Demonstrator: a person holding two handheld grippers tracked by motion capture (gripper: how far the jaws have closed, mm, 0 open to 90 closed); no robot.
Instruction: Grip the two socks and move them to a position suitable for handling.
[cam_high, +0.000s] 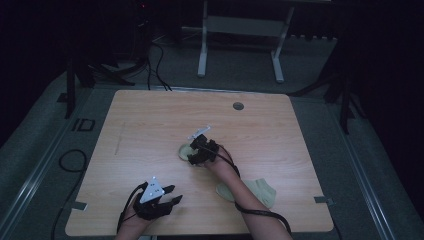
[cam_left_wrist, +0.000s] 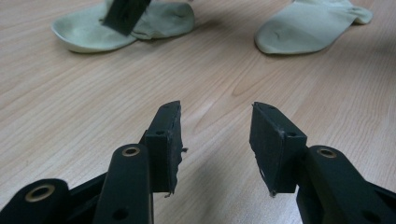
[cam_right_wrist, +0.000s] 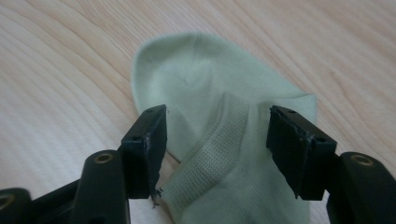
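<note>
Two grippers over pale green socks on a wooden counter

The left gripper (cam_high: 172, 195) rests near the counter's (cam_high: 150, 125) front edge, jaws partly apart with nothing between them (bare wood ahead). Toward the middle, the right gripper (cam_high: 192, 151) hangs over a folded sock (cam_right_wrist: 210, 116), jaws spread on either side of its ribbed cuff, pads not pressing the cloth. A second sock (cam_high: 257, 192) lies flat to the right, beside the right forearm.
</note>
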